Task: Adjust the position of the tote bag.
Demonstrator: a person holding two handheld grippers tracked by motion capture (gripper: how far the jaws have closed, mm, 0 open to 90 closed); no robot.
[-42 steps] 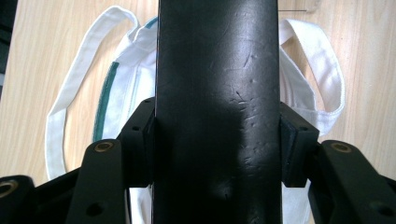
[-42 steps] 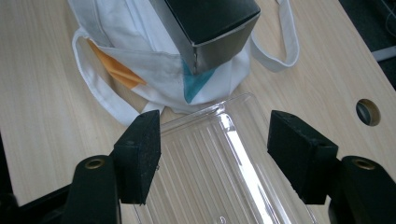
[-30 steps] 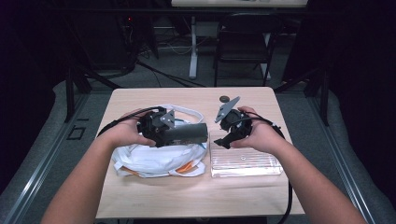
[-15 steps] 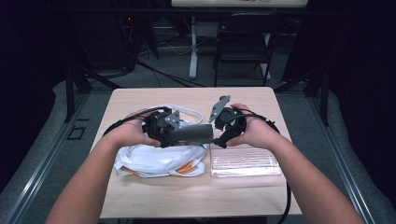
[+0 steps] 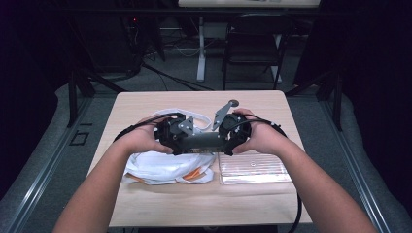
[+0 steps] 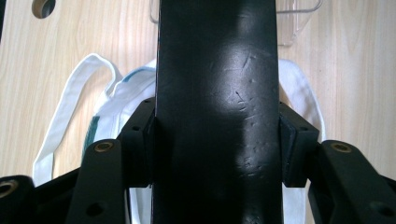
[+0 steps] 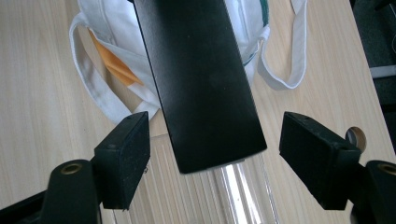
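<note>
A long flat black case [image 6: 217,70] runs level above the table between my two hands. My left gripper [image 6: 217,140] is shut on it, both pads pressed against its sides. In the high view that gripper [image 5: 187,138] holds the case [image 5: 204,141] over a white cloth bag [image 5: 160,167]. My right gripper [image 7: 222,149] faces the case's free end [image 7: 201,79]; its jaws have just been opening, and the end lies between the pads with a gap on each side. In the high view the right gripper [image 5: 224,137] meets the case from the right.
The white bag [image 7: 116,28] with orange inside and long straps [image 6: 60,121] lies under the left hand. A clear ribbed plastic box [image 5: 252,167] sits to its right, below the right gripper [image 7: 233,196]. A round hole [image 5: 234,102] is in the wooden tabletop [image 5: 145,204] near the far edge.
My right hand has moved left toward the left gripper, so the case's free end now lies between its jaws. The left hand with the case has barely shifted.
</note>
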